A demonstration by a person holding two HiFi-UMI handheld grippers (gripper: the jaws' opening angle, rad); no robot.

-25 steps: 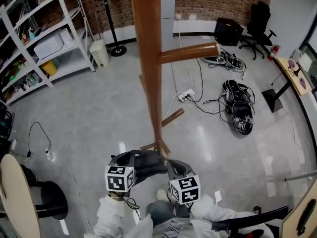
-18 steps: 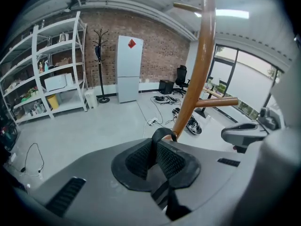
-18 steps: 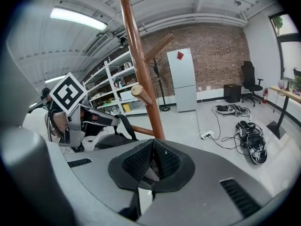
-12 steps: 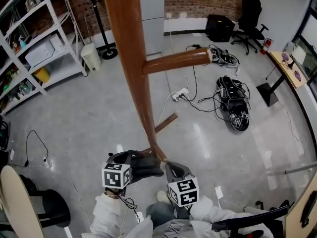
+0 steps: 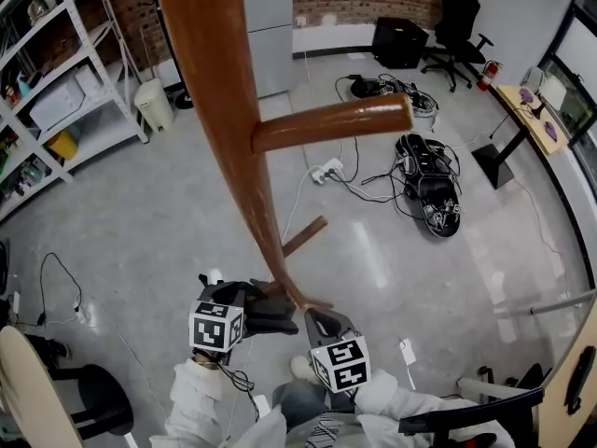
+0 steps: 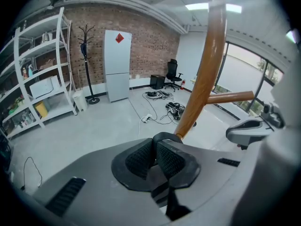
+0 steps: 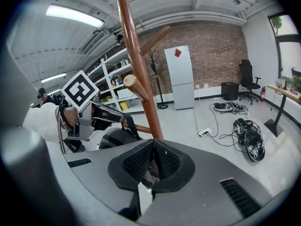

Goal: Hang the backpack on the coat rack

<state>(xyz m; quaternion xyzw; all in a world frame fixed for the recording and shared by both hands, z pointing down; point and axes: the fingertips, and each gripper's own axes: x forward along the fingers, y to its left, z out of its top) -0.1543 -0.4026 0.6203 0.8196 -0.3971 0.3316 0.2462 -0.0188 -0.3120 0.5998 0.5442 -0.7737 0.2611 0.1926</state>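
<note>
The brown wooden coat rack pole [image 5: 224, 119] rises through the head view, with a thick peg [image 5: 336, 124] pointing right. Both grippers sit low beside the pole. My left gripper [image 5: 283, 312] is shut on a black backpack strap [image 6: 164, 137] that loops over its pads. In the right gripper view the dark backpack [image 7: 112, 138] hangs below the left gripper [image 7: 117, 119], close to the pole [image 7: 141, 79]. My right gripper [image 5: 312, 323] is also shut, its pads [image 7: 141, 161] pinching a dark strap that hangs beneath them.
White shelving [image 5: 56, 91] and a small bin [image 5: 154, 105] stand at the left. Cables and a black bag [image 5: 424, 189] lie on the grey floor to the right. An office chair [image 5: 457, 17] and a desk [image 5: 532, 110] stand further back. A round table [image 5: 28, 390] is at lower left.
In the head view the pole and peg have grown larger and slid left. Both grippers stay shut on the backpack, low beside the pole, having moved only a little.
</note>
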